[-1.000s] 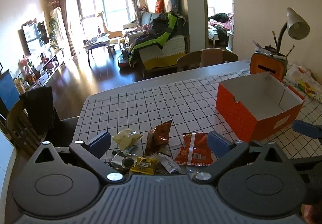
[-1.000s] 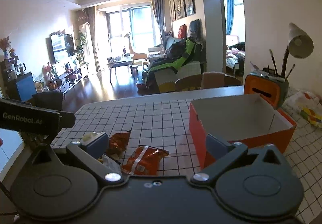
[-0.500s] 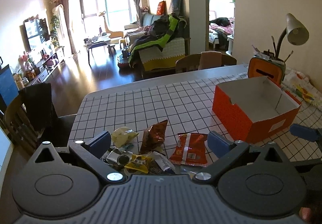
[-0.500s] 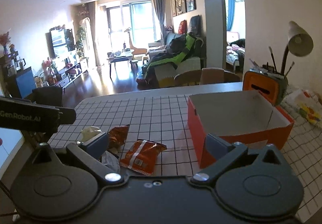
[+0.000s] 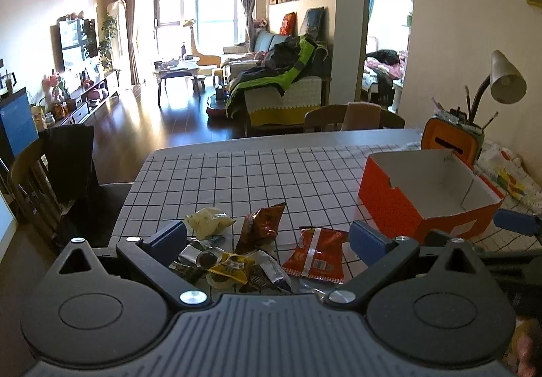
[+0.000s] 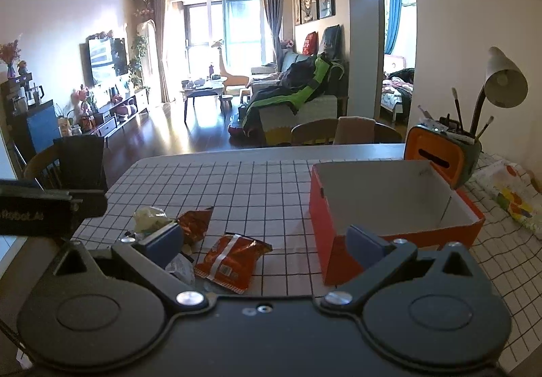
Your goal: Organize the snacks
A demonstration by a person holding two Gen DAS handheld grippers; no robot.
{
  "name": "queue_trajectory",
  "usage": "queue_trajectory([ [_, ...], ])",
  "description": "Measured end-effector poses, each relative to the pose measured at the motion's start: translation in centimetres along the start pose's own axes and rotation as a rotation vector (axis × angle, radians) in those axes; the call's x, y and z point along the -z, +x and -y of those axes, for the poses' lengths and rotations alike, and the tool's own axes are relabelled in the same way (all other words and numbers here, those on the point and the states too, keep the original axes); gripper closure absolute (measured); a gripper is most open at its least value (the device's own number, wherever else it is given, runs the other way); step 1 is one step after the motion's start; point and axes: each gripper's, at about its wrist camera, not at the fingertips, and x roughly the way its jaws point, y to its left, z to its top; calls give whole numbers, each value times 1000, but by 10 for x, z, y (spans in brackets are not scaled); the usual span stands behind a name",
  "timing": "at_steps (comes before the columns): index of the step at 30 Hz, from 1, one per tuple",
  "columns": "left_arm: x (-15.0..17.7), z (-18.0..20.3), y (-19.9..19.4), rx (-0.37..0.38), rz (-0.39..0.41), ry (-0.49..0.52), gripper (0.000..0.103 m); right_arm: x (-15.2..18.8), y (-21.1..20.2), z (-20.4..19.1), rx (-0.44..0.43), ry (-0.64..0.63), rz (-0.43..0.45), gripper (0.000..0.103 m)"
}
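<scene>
Both claws stood wide apart and empty, hovering at the near edge of the grid-patterned tablecloth [image 5: 257, 173]. The left gripper [image 5: 267, 236] had the snack pile [image 5: 223, 261] directly between and below its fingers, at six o'clock. The red chip packet [image 5: 316, 256] lay just right of that pile, its long axis running toward twelve o'clock, tilted slightly right, its far end pointing at the table's middle. The empty orange box [image 5: 423, 204] sat at two o'clock from the left gripper, well apart from the snacks. From the right gripper [image 6: 264, 241] the same red chip packet [image 6: 232, 261] lay at about seven o'clock, near its left finger, the orange box [image 6: 389, 207] at two o'clock. The right gripper looked the nearer one to both packet and box.
</scene>
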Motion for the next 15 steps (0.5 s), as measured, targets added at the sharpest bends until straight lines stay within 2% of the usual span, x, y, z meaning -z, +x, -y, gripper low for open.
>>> queue_trajectory([
  [15,4,-9,0,21,0,-48,0,-17,2,-5,-11,-40,-52,0],
])
